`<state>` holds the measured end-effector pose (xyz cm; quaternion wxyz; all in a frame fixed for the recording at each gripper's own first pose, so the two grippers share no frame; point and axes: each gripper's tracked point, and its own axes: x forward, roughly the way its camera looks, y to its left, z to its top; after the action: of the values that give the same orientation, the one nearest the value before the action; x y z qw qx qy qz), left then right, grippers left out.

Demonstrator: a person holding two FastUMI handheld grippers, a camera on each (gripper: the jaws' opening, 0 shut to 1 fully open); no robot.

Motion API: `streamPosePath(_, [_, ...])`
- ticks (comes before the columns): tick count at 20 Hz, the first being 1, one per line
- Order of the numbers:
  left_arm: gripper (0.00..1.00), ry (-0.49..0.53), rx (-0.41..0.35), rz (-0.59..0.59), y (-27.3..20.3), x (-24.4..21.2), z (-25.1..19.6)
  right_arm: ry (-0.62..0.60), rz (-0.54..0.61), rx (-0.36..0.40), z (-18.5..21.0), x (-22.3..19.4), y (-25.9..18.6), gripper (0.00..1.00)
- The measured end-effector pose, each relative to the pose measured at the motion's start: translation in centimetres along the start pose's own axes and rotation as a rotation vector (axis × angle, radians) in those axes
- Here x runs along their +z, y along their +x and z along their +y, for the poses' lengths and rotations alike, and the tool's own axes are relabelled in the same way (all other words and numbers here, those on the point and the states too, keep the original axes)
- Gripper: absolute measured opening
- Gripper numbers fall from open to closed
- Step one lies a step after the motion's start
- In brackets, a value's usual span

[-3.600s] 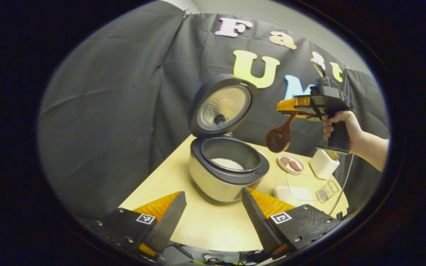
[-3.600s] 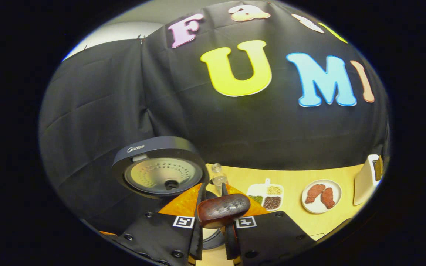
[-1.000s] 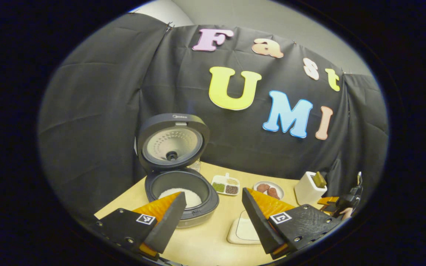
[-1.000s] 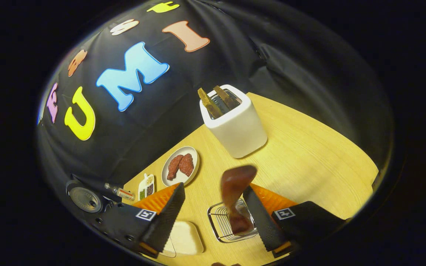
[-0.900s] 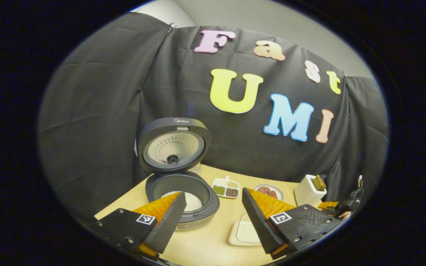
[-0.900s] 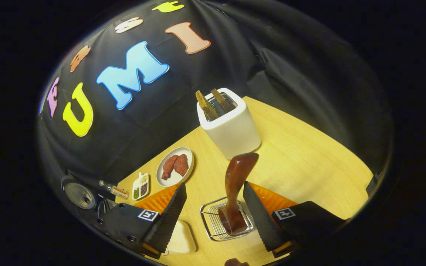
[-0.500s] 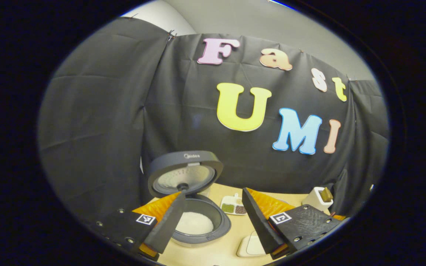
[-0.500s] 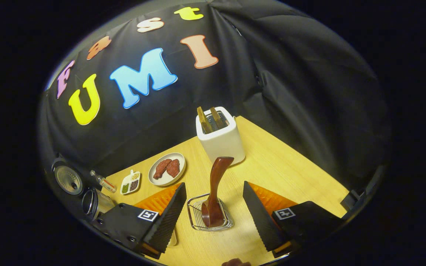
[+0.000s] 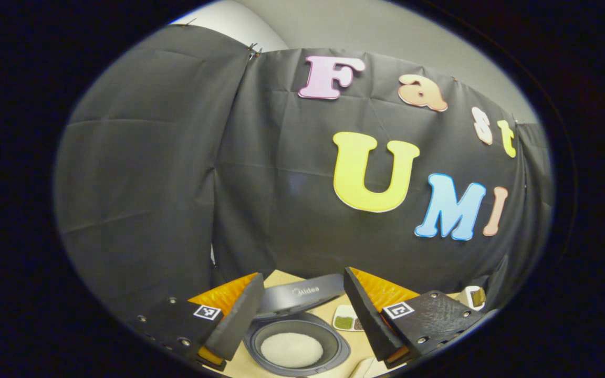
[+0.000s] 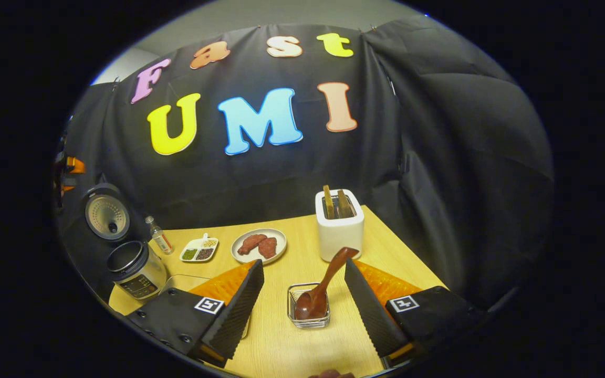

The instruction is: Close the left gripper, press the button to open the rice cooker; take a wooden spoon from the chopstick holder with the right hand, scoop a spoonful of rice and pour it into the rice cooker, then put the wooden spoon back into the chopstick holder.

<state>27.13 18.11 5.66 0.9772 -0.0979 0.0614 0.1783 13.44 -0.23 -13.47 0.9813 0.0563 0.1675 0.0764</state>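
Note:
The wooden spoon [image 10: 317, 294] stands bowl-down in the wire chopstick holder [image 10: 308, 316] on the table, its handle leaning up to the right. My right gripper [image 10: 303, 264] is open just behind the holder, touching nothing. The rice cooker [image 10: 135, 269] stands at the table's far left with its lid [image 10: 107, 212] raised. In the left gripper view the cooker's pot [image 9: 329, 336] lies right below, with white rice [image 9: 292, 349] in it, and its lid [image 9: 297, 296] shows edge-on. My left gripper [image 9: 302, 276] hangs open above the pot with nothing in it.
A white toaster [image 10: 339, 226] stands behind the holder. A plate of meat [image 10: 259, 245], a divided dish of grains [image 10: 199, 254] and a small bottle [image 10: 159, 242] line the back of the table [image 10: 386, 247]. A white tray corner [image 9: 368, 367] sits right of the cooker.
The right gripper, earlier shut on the spoon, let it go into the holder and drew back. The left gripper moved in over the open cooker and its view tilted up.

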Motion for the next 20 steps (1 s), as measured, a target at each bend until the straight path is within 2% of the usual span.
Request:
streamPosePath(3, [0.96,-0.038,-0.004,0.049,3.6,-0.5,0.6,-0.015,-0.033,0.005,0.6,1.0,-0.9,0.98])
streamPosePath(9, [0.96,-0.019,0.001,0.193,8.1,-2.9,0.7,0.009,-0.076,-0.013,0.8,1.4,-2.4,0.98])
streamPosePath(12, [0.96,-0.023,0.012,0.276,8.5,-5.4,0.9,0.043,-0.056,-0.012,0.9,0.6,-2.3,0.98])
streamPosePath(15, [0.98,-0.103,-0.03,0.36,7.7,-7.2,-0.2,0.04,-0.049,-0.007,0.8,0.1,-2.2,0.98])
streamPosePath(20, [0.98,-0.156,-0.11,0.52,4.7,-11.7,-2.1,0.064,-0.02,0.033,1.3,-1.5,-1.4,0.98])
